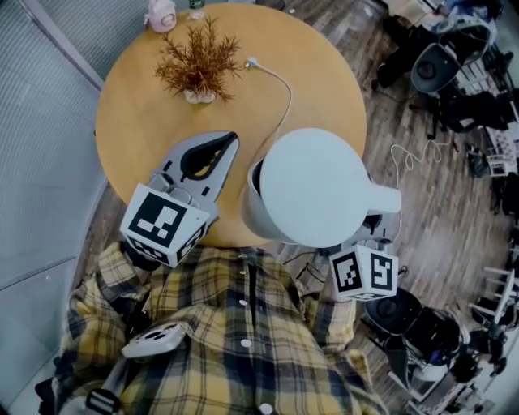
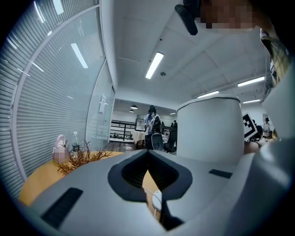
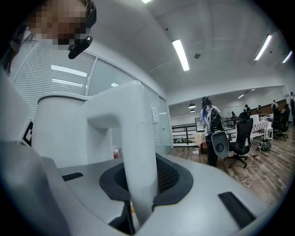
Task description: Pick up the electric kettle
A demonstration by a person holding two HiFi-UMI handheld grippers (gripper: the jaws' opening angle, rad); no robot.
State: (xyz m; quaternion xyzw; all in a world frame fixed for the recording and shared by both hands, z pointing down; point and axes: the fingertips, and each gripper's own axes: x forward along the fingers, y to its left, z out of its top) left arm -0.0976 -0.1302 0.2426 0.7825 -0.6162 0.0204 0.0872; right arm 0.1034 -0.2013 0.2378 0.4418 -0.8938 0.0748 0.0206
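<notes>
The white electric kettle [image 1: 312,186] hangs over the near edge of the round wooden table [image 1: 138,105], its lid toward me and its handle [image 1: 381,198] pointing right. My right gripper [image 3: 140,166] is shut on that handle [image 3: 133,147], which stands upright between the dark pads. From the head view only its marker cube [image 1: 365,271] shows below the kettle. My left gripper [image 1: 231,139] lies level just left of the kettle [image 2: 209,129], tips together, with nothing in it.
A dried plant in a small pot [image 1: 197,65] stands at the table's far side, a pink object [image 1: 160,14] behind it. A white cable [image 1: 280,89] runs across the table to the kettle. A glass wall is at left, office chairs [image 1: 438,65] at right.
</notes>
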